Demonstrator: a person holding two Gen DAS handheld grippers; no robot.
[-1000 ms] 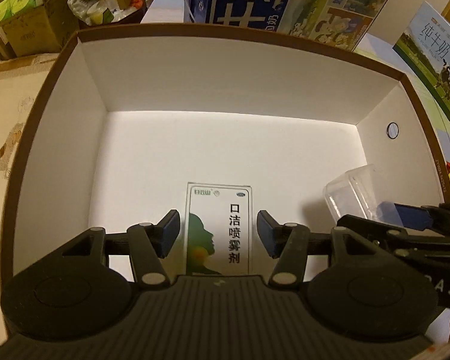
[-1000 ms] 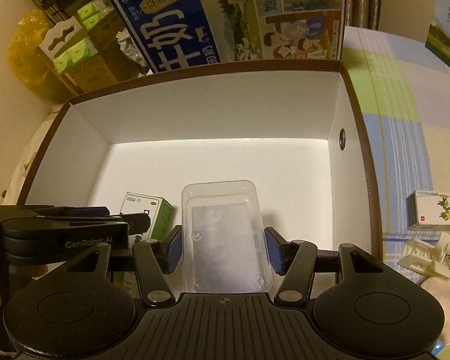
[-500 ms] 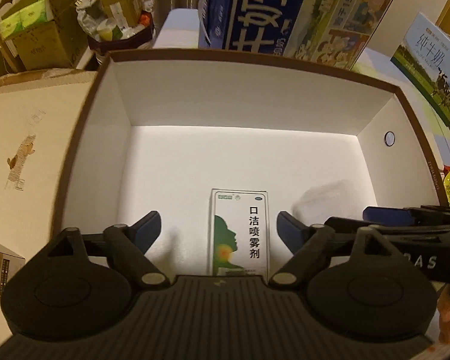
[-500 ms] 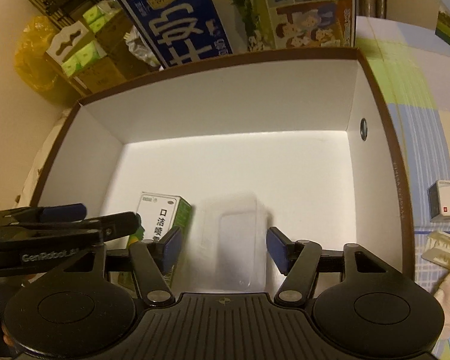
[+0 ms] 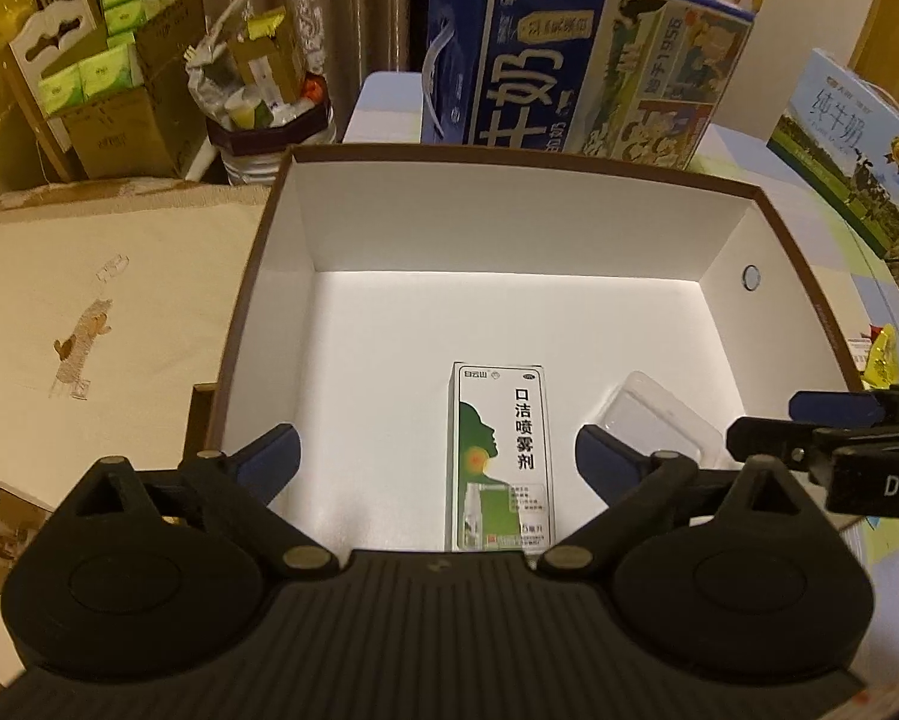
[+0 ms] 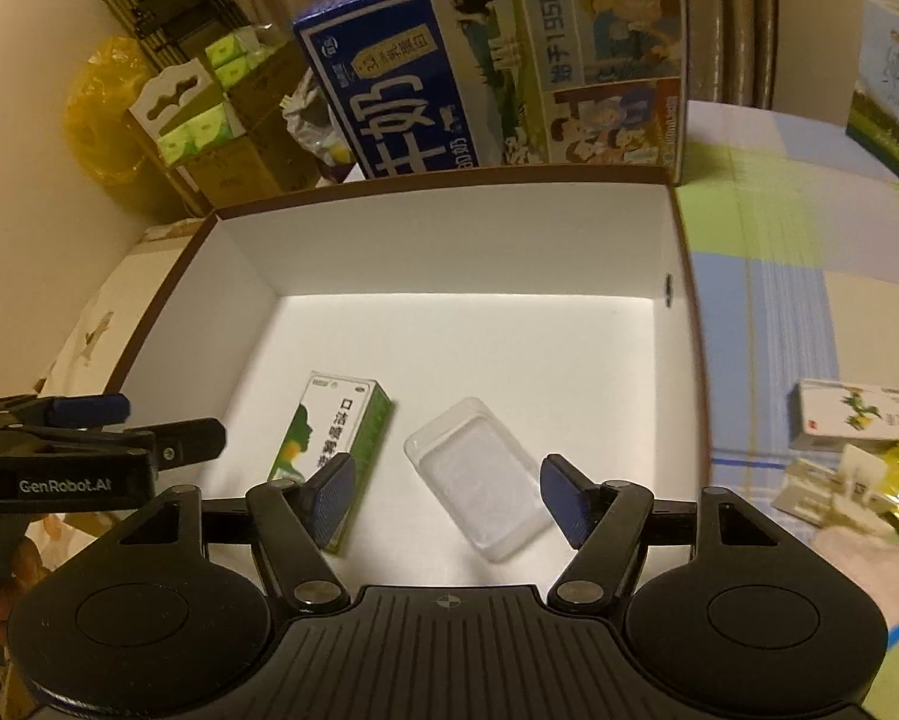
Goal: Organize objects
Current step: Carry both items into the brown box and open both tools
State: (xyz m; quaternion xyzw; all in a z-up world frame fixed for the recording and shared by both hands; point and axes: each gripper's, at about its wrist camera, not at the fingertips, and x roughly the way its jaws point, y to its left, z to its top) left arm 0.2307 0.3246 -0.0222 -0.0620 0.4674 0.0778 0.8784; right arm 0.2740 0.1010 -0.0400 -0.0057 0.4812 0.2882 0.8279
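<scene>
Listing contents, left to right. Cardboard cartons of green tissue packs, far left against the wall. Cream cloth with a small embroidered motif, just beside the storage box. Storage box, white inside with a brown rim and a round hole in its right wall.

Left gripper: jaws spread wide, holding nothing, poised over the near edge of the box; its side reads "GenRobot.AI" in the right wrist view.

Spray carton: white and green, lying flat on the box floor, printed "口洁喷雾剂" beside a green head profile; smaller print unreadable.

Clear plastic tray: lying flat on the box floor just right of the spray carton, apart from it, turned at an angle.

Right gripper: jaws parted, released, above the tray; lettering "DA" legible on its side from the left wrist view.

Blue milk carton behind the box, marked "1956" with large white characters. Second milk box, light blue, far right.

Right wrist view only: checked tablecloth and a white medicine box with a green plant print, outside the box at right. Left wrist view only: the cream cloth's full spread.
</scene>
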